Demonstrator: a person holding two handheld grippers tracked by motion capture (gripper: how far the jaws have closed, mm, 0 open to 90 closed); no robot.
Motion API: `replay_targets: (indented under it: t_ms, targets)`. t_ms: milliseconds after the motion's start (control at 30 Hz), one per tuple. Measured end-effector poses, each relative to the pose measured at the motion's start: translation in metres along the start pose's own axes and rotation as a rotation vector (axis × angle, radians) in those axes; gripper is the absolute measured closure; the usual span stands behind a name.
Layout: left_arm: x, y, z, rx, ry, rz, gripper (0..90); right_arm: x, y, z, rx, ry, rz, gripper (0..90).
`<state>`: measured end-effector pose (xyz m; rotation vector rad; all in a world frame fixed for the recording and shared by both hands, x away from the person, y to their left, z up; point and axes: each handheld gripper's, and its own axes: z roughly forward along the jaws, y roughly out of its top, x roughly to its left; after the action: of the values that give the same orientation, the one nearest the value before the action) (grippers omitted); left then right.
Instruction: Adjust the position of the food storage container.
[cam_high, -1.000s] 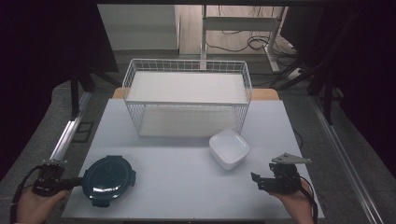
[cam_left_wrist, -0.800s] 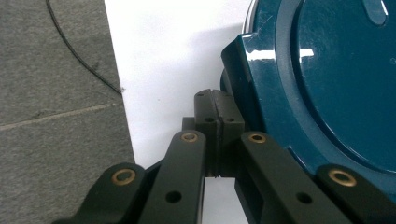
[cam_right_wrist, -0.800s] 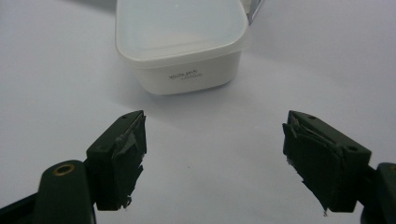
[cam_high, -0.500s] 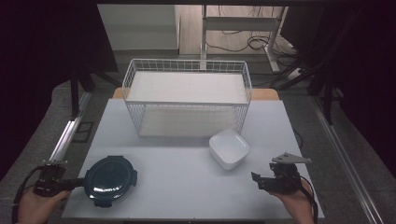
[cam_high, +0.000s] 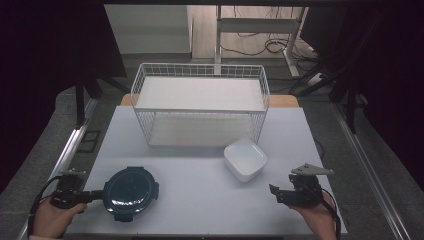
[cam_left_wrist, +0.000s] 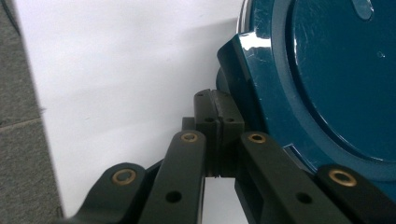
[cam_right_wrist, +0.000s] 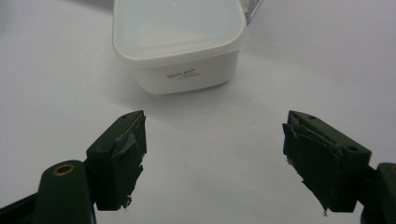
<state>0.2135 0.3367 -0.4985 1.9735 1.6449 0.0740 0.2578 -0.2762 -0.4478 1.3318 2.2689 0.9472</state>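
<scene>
Dark blue, round and shiny, the plastic lid (cam_high: 130, 191) with side clips lies flat on the white table (cam_high: 200, 200). Left gripper (cam_high: 98, 196) touches its edge, jaws pressed together. Right of the lid sits a white square tub (cam_high: 245, 159). Right gripper (cam_high: 274, 191) gapes wide, empty.

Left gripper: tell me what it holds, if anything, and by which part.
The left gripper is shut beside the dark blue round lidded container, at a side latch tab. Whether the tab is pinched between the pads cannot be told.
</scene>
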Motion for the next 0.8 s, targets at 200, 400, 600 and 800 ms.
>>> replay_targets:
  t_ms: [200,400,600,800]
  targets:
    - [-0.012,0.005,0.009,0.017,-0.039,0.030,90.0,0.000,0.000,0.000,-0.003,-0.004,0.003,21.5]
    - [-0.025,0.008,0.016,0.032,-0.075,0.060,90.0,0.001,0.000,0.000,-0.001,-0.002,0.000,21.5]
    - [-0.037,0.013,0.026,0.036,-0.118,0.077,90.0,0.001,0.000,0.002,0.003,0.000,-0.001,21.6]
    - [-0.046,0.020,0.032,0.045,-0.129,0.098,90.0,0.002,0.000,0.003,0.006,0.003,-0.003,21.5]
